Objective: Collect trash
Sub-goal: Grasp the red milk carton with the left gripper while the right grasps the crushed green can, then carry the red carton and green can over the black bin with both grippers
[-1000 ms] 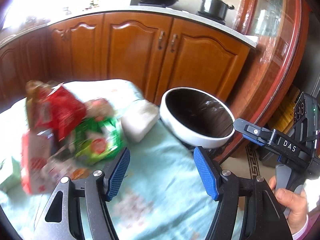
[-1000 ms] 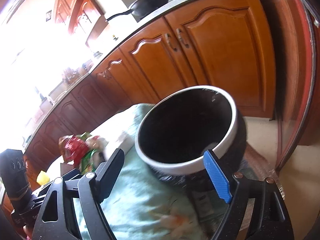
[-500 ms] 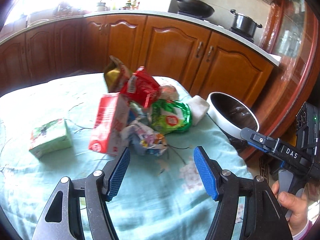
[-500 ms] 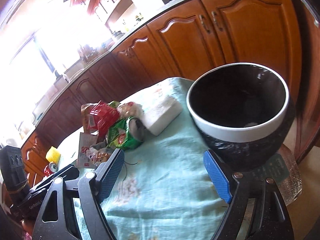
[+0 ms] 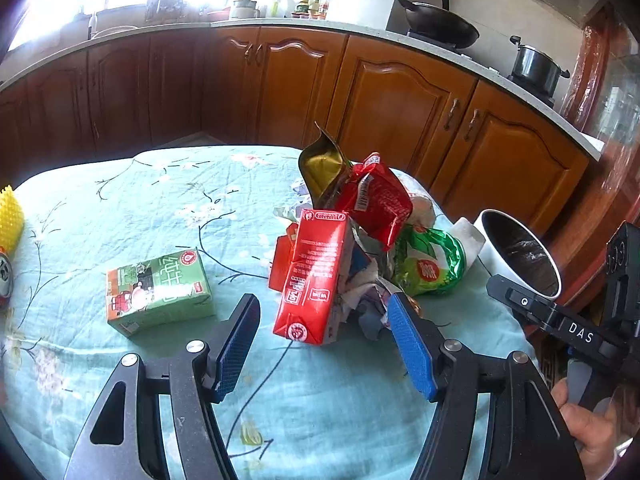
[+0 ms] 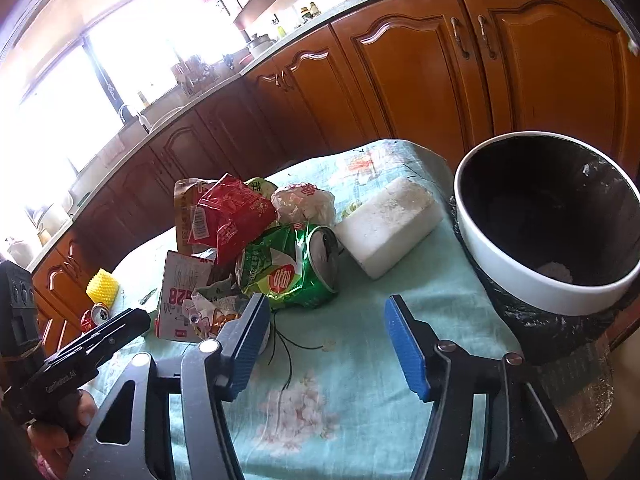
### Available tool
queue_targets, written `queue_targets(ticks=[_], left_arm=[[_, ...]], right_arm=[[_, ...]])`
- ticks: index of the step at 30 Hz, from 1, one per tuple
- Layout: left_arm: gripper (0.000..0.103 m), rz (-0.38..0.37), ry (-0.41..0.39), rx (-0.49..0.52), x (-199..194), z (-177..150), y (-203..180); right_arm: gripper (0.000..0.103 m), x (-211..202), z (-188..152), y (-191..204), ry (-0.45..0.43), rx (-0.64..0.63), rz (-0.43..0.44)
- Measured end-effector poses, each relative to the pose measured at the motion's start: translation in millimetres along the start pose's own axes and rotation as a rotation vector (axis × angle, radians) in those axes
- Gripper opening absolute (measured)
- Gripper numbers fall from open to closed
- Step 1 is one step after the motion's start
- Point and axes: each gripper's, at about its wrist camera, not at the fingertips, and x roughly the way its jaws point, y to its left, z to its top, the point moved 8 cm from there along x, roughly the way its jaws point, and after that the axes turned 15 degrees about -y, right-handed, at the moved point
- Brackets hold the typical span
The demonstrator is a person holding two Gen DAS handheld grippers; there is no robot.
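Note:
A pile of trash lies on the light-green tablecloth (image 5: 160, 200): a red carton (image 5: 314, 276), a red wrapper (image 5: 380, 200), a gold pouch (image 5: 322, 166), a crushed green can (image 6: 296, 270) and crumpled paper. A green carton (image 5: 156, 292) lies apart to the left. A white block (image 6: 390, 224) lies beside the white-rimmed trash bin (image 6: 516, 276) lined with a black bag. My left gripper (image 5: 324, 340) is open and empty, just short of the red carton. My right gripper (image 6: 326, 340) is open and empty, in front of the green can.
A yellow spiky object (image 6: 103, 286) and a red can (image 6: 96, 314) sit at the table's far left. Wooden kitchen cabinets (image 5: 400, 104) run behind the table. A wok (image 5: 440, 26) and a pot (image 5: 536, 66) stand on the counter.
Both views swung left, away from the bin and onto the trash pile. The left gripper came close to the red carton. Both grippers stayed open.

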Motion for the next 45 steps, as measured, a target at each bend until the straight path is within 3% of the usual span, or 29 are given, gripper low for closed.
queue_targets(ticks=[5, 8, 10, 11, 12, 14, 15, 24, 31, 45], left_arm=[[0.067, -0.002, 0.038, 0.01, 23.7, 3.5, 7.0], [0.067, -0.016, 0.056, 0.013, 37.9, 3.7, 6.9], [0.067, -0.019, 0.058, 0.015, 44.8, 3.1, 7.2], [0.066, -0.021, 0.059, 0.014, 47.4, 2.0, 7.2], [0.064, -0.022, 0.06, 0.013, 49.5, 0.7, 7.2], [0.033, -0.031, 0.07, 0.008, 52.5, -1.1, 8.7], [0.03, -0.033, 0.081, 0.008, 54.6, -2.9, 9.4], [0.029, -0.041, 0.004, 0.031, 27.7, 11.0, 8.7], [0.029, -0.1, -0.053, 0.037, -1.1, 23.6, -8.2], [0.029, -0.247, -0.014, 0.095, -6.5, 12.2, -68.9]], right_arm=[[0.054, 26.5, 6.6, 7.6, 0.011, -0.032, 0.0], [0.043, 43.2, 7.0, 8.9, 0.031, -0.039, -0.001], [0.024, 54.1, 5.5, 9.9, 0.047, -0.049, 0.0], [0.021, 57.6, 4.2, 10.2, 0.055, -0.056, -0.001], [0.021, 60.3, 3.2, 10.5, 0.058, -0.059, 0.001], [0.021, 60.0, 3.3, 13.2, 0.048, -0.072, 0.003], [0.02, 58.1, 3.6, 15.1, 0.043, -0.08, 0.01], [0.018, 27.7, 10.0, 29.5, -0.008, -0.097, 0.047], [0.018, -5.0, 16.1, 21.1, -0.047, -0.076, 0.043], [0.018, -63.4, 35.1, -39.5, -0.128, -0.011, -0.058]])
